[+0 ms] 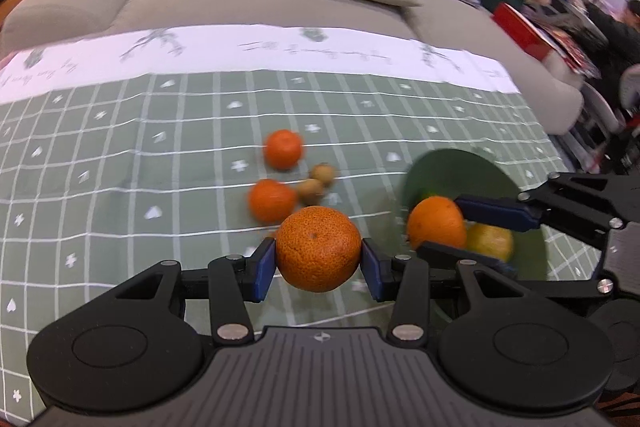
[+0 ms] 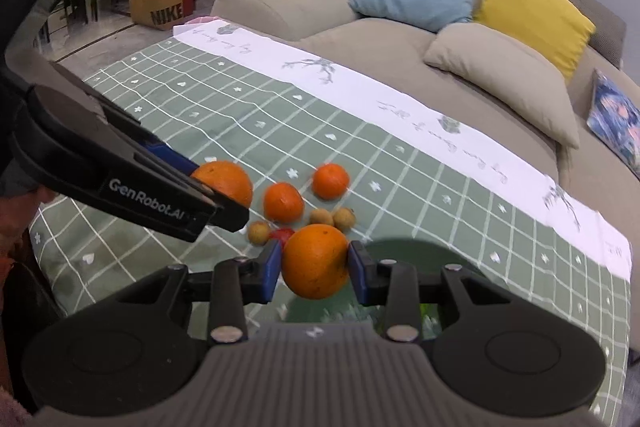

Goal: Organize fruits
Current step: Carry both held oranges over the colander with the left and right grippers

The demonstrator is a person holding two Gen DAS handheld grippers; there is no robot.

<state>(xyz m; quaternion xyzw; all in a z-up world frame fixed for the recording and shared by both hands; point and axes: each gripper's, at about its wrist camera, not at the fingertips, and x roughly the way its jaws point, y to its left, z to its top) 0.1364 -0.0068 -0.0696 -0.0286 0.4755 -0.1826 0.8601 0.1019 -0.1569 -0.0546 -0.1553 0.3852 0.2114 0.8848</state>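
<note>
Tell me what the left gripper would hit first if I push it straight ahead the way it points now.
The left gripper, shut on a mandarin, points at the loose fruit. Its load would probably meet the nearer loose mandarin or the small brown fruits first; depth is unclear. The green bowl sits off to the right.

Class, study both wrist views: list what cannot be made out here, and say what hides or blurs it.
- Green bowl contents: left wrist view, the right gripper and its orange cover them.
- Small red item: right wrist view, mostly behind the held orange.
- Tablecloth lettering: blurred, unreadable.
</note>
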